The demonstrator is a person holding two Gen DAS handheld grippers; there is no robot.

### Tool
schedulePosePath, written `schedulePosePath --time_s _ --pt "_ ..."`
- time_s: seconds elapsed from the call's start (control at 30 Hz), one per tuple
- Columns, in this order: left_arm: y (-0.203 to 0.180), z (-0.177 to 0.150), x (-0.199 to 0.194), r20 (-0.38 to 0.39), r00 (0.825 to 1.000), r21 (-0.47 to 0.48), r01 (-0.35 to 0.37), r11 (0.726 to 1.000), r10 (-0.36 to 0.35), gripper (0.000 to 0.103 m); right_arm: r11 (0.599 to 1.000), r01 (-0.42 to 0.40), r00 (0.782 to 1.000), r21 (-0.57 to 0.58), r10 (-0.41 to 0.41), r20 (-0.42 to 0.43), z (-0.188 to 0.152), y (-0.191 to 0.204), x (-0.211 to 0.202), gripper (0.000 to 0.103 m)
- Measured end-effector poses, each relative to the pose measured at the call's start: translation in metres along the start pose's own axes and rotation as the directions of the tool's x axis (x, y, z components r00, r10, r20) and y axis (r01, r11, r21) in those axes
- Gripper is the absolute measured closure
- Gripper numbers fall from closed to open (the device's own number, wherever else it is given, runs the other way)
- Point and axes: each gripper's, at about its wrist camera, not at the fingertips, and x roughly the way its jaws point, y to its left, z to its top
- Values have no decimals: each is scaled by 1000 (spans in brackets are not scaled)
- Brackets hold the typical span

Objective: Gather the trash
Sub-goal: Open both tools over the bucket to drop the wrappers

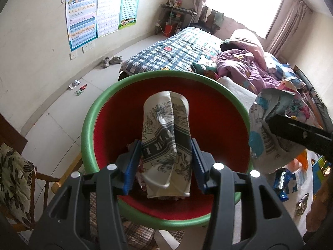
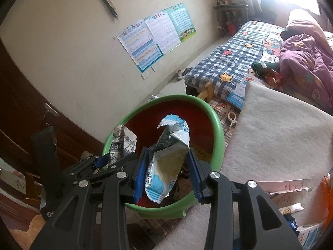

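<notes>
Both grippers sit over the green-rimmed bin [image 1: 91, 112] with trash ready to drop. Left gripper [image 1: 165, 162]: jaws partly closed, blue pads pressing either side of a flattened paper cup [image 1: 166, 137], which hangs inside the rim over the red interior. Right gripper [image 2: 167, 173]: jaws likewise partly closed, pinching a crumpled snack wrapper [image 2: 166, 162] above the bin's near edge. To do the release well, I judge each load should sit fully inside the rim before the jaws open; the wrapper is light and may drift or cling to a pad, so open wide and low over the bin. Release one at a time, since the two grippers are just beside each other and could knock. Cup: thin printed paper, dark line drawing on off-white, creased down its length, rolled lip crushed flat. Wrapper: glossy film, pale blue and white, zigzag-cut ends, barcode panel visible from the left wrist view. Bin: smooth plastic, round, thick rolled rim, some scraps already at the bottom. More scraps [image 1: 78, 85] lie on the floor by the wall, well apart from the bin.
</notes>
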Motion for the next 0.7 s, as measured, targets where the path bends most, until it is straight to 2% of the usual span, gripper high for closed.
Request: schedulePosePath --time_s 0.4,0.43,0.47,0.5,0.53,0.7 --pt "7 -7 15 -46 999 1 -16 1000 16 57 1000 -2 1000 7 2 -10 -2 3 3 63" --pt "6 -7 15 -44 999 5 -19 1000 19 53 1000 0 1000 7 0 -9 -2 4 3 61" --pt "6 -8 14 -40 999 5 -16 1000 16 44 1000 6 1000 8 -6 -9 -2 3 3 53" --pt "5 -8 12 -28 1000 2 -11 1000 11 40 1000 11 1000 12 -11 -2 -2 3 2 38" --pt "5 -8 11 -20 1000 -3 -13 1000 13 32 1000 13 1000 15 -13 8 -2 2 0 33" --pt "4 -8 7 -16 1000 -14 -8 1000 8 30 999 35 998 14 -36 43 -5 2 -14 21"
